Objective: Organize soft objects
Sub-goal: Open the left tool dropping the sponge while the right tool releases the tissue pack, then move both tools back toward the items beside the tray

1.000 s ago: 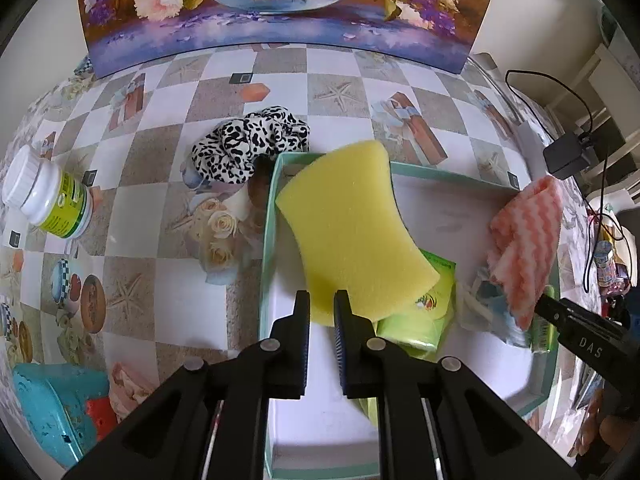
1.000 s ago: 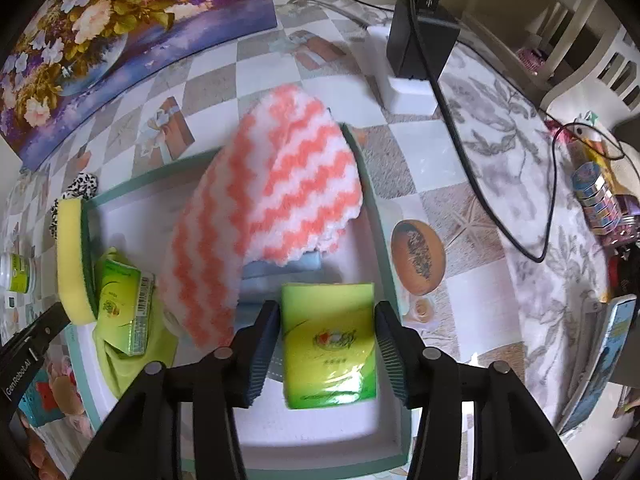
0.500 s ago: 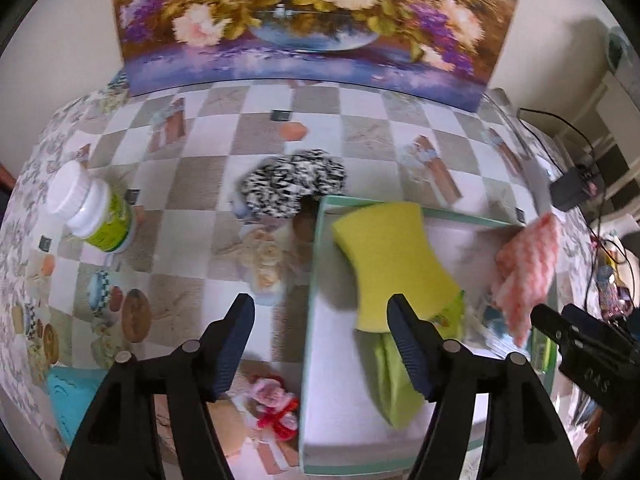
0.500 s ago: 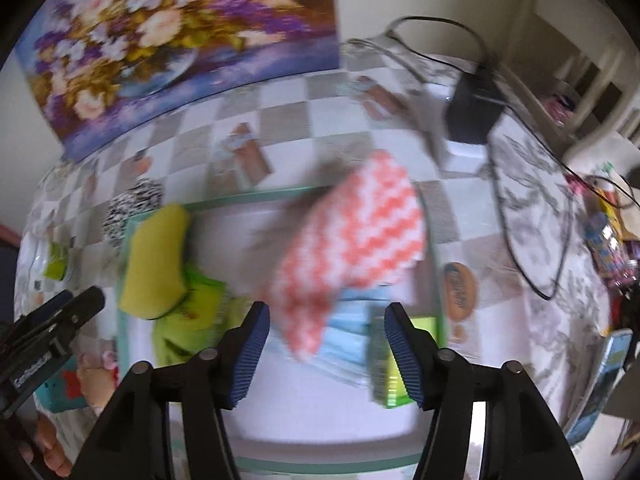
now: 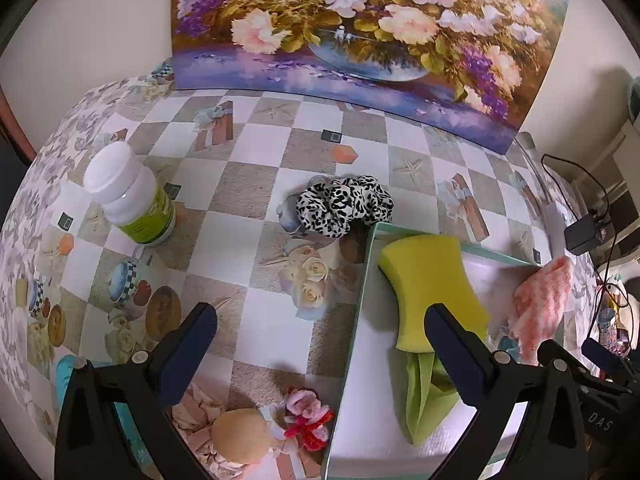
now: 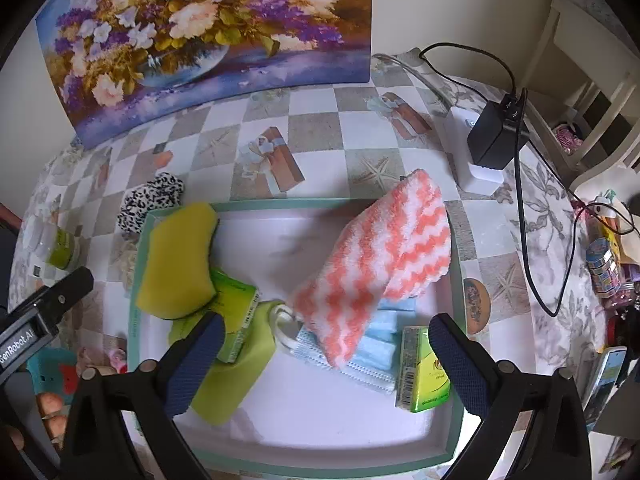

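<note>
Both hand-held grippers [image 5: 320, 344] [image 6: 324, 348] opening, nothing betw. jaws.

Both wrist cameras look steeply down, close over the surface, sharing the tray [image 5: 362, 280] [image 6: 280, 205] and floral painting [image 5: 360, 20] [image 6: 200, 28].

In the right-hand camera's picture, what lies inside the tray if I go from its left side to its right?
Yellow sponge → green tissue pack partly under it → pink-and-white zigzag cloth → second green tissue pack by the tray's right wall. The blue face masks sit under the cloth, so I left them out.
</note>
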